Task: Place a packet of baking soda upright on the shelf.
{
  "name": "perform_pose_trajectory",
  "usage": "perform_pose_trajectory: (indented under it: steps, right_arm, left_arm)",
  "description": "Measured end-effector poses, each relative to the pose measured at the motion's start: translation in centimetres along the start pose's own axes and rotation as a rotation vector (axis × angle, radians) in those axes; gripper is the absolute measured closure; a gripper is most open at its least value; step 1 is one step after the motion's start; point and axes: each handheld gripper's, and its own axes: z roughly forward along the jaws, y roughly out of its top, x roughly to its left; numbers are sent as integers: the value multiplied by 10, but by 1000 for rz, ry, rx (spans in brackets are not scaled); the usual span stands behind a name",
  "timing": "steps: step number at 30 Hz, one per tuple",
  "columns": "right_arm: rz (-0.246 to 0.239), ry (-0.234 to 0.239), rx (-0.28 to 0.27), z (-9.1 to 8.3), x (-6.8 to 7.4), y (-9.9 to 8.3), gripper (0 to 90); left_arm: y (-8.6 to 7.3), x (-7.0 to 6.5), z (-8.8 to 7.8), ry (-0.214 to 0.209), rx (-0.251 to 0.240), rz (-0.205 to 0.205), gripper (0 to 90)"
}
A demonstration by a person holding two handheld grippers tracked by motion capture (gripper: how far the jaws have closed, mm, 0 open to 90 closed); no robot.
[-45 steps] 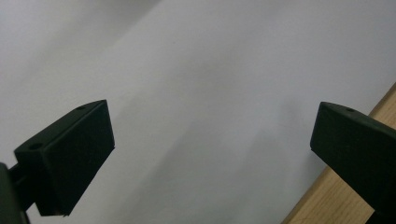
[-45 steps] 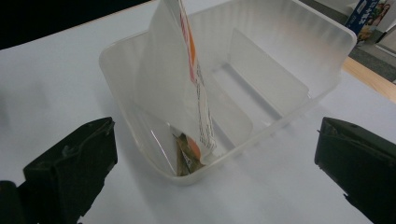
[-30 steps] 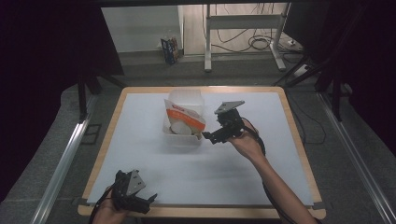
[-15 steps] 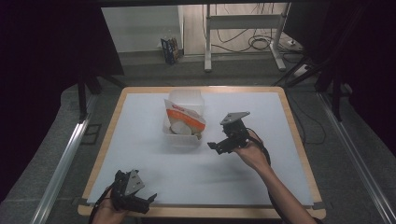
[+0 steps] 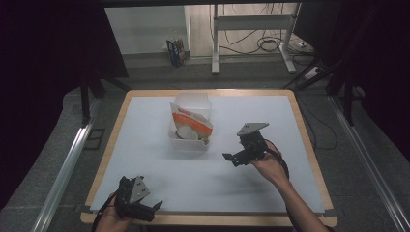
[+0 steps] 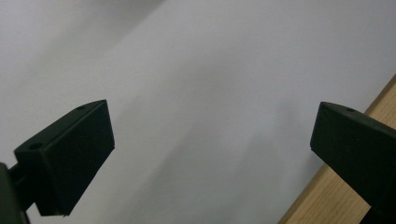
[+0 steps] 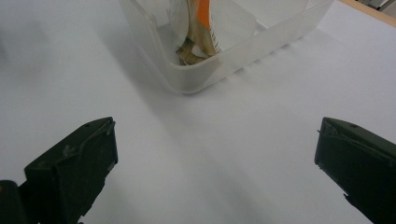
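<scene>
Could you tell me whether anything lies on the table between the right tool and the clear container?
Nothing visible does. The right tool is open, and bare white table runs from it to the clear container holding the orange-and-white packet.

Only obstacle on white table top (image 5: 145, 145): clear plastic bin (image 5: 189, 140) holding an orange-and-white packet (image 5: 193, 123), mid-table toward far edge; bare surface all round it, widest left and right, with right gripper (image 5: 231, 159) apart from the bin's near-right corner.
</scene>
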Motion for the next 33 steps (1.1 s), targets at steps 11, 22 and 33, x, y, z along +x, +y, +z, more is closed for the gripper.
perform_pose_trajectory:
  steps: [11, 22, 33]
  right_arm:
    - [21, -34, -11, -23, 6, -20, 0]
    - [28, -63, -20, -41, 13, -41, 0]
    - [45, -110, -33, -62, 17, -63, 0]
  left_arm:
    - [0, 0, 0, 0, 4, 4, 0]
    - [0, 0, 0, 0, 7, 5, 0]
    - [1, -1, 1, 1, 11, 5, 0]
